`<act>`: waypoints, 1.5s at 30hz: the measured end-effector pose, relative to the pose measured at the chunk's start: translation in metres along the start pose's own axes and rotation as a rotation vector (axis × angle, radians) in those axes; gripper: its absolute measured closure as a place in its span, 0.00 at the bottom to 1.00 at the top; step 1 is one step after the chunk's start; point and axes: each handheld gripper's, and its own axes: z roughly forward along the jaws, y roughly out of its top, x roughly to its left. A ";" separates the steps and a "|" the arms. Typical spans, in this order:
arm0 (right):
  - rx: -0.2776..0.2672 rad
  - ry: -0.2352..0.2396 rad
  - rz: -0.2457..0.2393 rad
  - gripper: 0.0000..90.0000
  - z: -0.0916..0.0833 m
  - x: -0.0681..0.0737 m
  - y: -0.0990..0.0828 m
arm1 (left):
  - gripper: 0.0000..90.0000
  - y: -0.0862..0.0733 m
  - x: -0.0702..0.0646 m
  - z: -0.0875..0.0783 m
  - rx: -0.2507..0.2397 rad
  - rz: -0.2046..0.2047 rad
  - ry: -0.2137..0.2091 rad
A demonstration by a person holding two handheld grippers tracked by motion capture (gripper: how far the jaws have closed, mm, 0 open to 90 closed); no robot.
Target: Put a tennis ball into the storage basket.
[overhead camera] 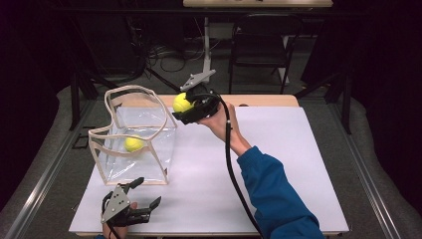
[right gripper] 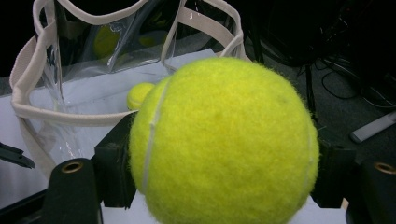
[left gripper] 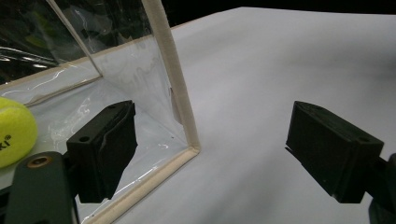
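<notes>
Two balls, one bag, two grippers and one table are showing.

White table, dark chair, floor cables

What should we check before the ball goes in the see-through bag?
1. Right gripper shut on the held tennis ball: ok.
2. Held tennis ball above the clear bag opening: not ok, it is beside the rim.
3. Bag standing with its top open: ok.
4. Room inside next to the other tennis ball: ok.
5. Left gripper open, outside the bag's near corner: ok.
6. Bag steadied by anything: not ok.
</notes>
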 end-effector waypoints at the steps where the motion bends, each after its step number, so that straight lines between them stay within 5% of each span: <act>1: -0.002 0.001 -0.001 0.29 0.000 0.000 0.000 | 0.18 0.000 0.000 0.000 0.000 0.000 0.000; 45: -0.034 0.012 -0.037 0.29 0.008 0.014 0.027 | 0.18 0.000 0.000 0.000 -0.006 -0.005 -0.002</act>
